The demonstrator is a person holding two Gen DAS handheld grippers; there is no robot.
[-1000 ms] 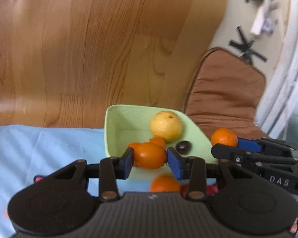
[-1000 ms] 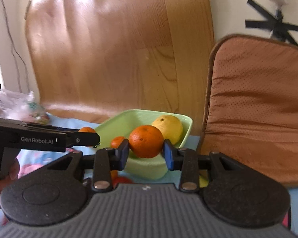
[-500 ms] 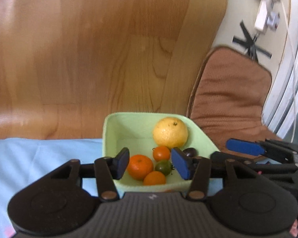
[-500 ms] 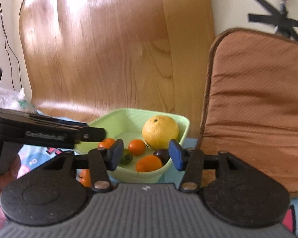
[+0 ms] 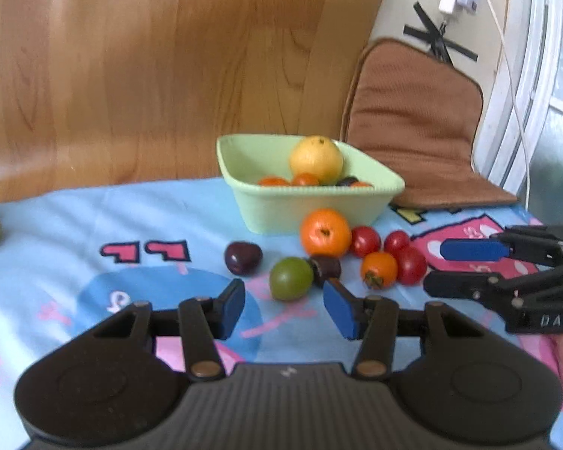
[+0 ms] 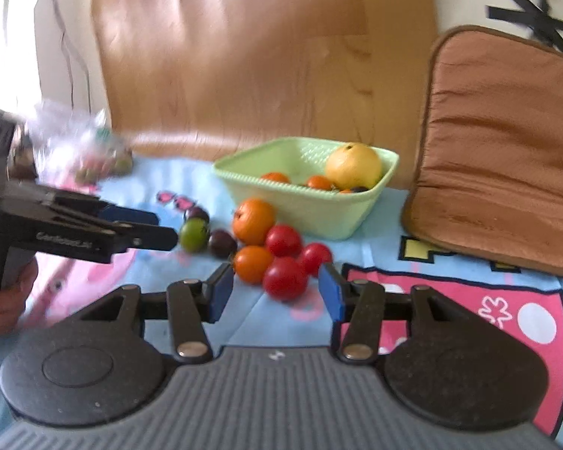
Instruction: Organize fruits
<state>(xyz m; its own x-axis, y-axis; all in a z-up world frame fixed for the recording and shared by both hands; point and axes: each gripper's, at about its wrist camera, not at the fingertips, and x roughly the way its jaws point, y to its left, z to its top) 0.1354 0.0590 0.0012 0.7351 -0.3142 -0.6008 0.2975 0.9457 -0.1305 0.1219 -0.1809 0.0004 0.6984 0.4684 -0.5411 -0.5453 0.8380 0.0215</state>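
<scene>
Green fruit (image 5: 291, 278) seemingly beyond left claw (image 5: 284, 307).

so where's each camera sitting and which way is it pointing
Left wrist: on the left gripper, low over the tablecloth, facing the green bowl; right gripper at right.
Right wrist: on the right gripper, facing the red tomatoes; left gripper at left.
Shared: bowl, large orange, brown cushion.
</scene>
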